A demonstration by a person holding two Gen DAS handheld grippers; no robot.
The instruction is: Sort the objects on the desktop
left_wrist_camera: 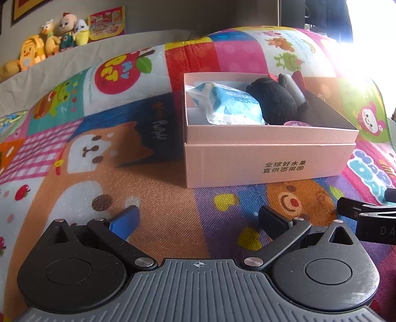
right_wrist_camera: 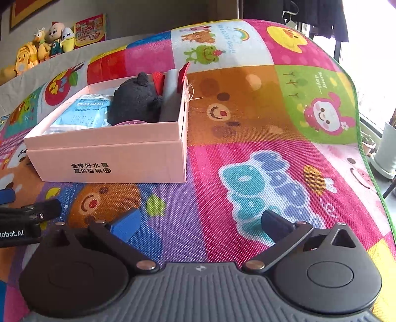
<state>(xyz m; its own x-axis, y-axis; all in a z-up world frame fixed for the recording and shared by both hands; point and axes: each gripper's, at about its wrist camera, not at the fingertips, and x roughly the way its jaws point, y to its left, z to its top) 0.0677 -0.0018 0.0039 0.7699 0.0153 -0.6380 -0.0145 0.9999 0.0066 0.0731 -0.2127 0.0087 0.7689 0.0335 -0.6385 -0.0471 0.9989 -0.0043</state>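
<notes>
A pink cardboard box (left_wrist_camera: 267, 158) stands on a colourful cartoon mat; it also shows in the right wrist view (right_wrist_camera: 109, 161). Inside lie a blue and white packet (left_wrist_camera: 232, 106), a black plush toy (left_wrist_camera: 277, 99), a grey and red item (left_wrist_camera: 294, 86) and a small purple item (left_wrist_camera: 297, 123) at the near wall. The packet (right_wrist_camera: 81, 114) and the plush (right_wrist_camera: 136, 101) show in the right wrist view too. My left gripper (left_wrist_camera: 198, 220) is open and empty, low over the mat in front of the box. My right gripper (right_wrist_camera: 198, 223) is open and empty, to the right of the box.
Several plush toys (left_wrist_camera: 49, 42) and a colourful card (left_wrist_camera: 106, 23) line a ledge at the back left. The mat's right edge (right_wrist_camera: 366, 148) drops off towards a white pot (right_wrist_camera: 386, 151) on the floor. Each gripper shows at the other view's side edge.
</notes>
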